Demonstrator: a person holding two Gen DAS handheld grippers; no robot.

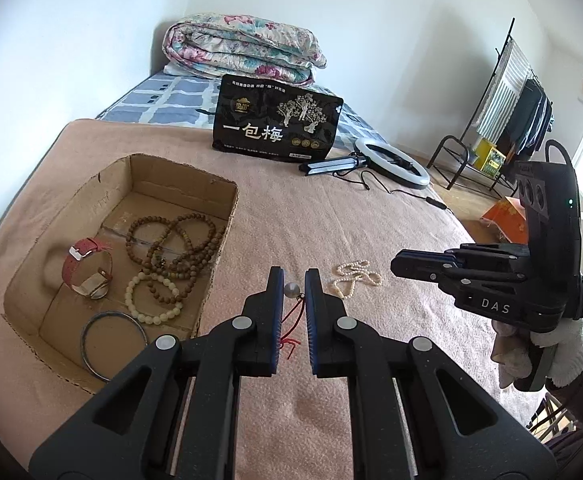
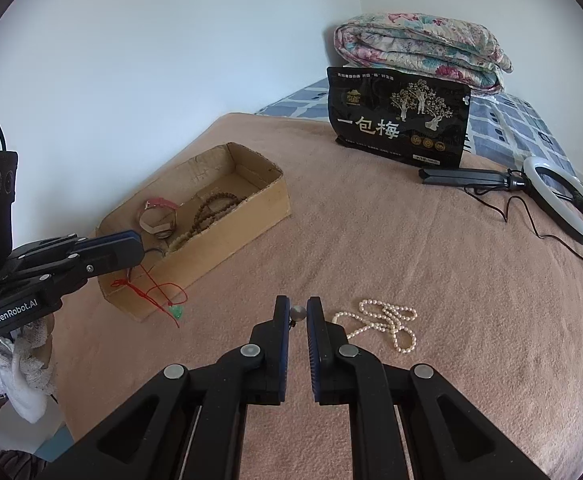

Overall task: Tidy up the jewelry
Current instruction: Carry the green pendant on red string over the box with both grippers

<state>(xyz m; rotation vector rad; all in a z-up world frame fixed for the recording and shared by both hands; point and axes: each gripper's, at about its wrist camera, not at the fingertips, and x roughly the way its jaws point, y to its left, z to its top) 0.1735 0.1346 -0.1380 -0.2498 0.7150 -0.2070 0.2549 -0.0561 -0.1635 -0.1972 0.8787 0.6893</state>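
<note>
Red-cord necklace (image 2: 151,292) hangs pinched in left fingers (image 2: 119,254); right fingers (image 2: 315,328) narrowly parted around grey bead (image 2: 298,313), grip unclear.

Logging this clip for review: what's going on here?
A person is sorting jewelry. The left gripper holds a red cord necklace beside the cardboard box, which holds a watch, beads and a bangle. A pearl strand lies on the blanket by the right gripper; a small grey bead sits between its fingers.

Bright, soft daylight; sharp centre, strong fisheye bending, dark corners.
</note>
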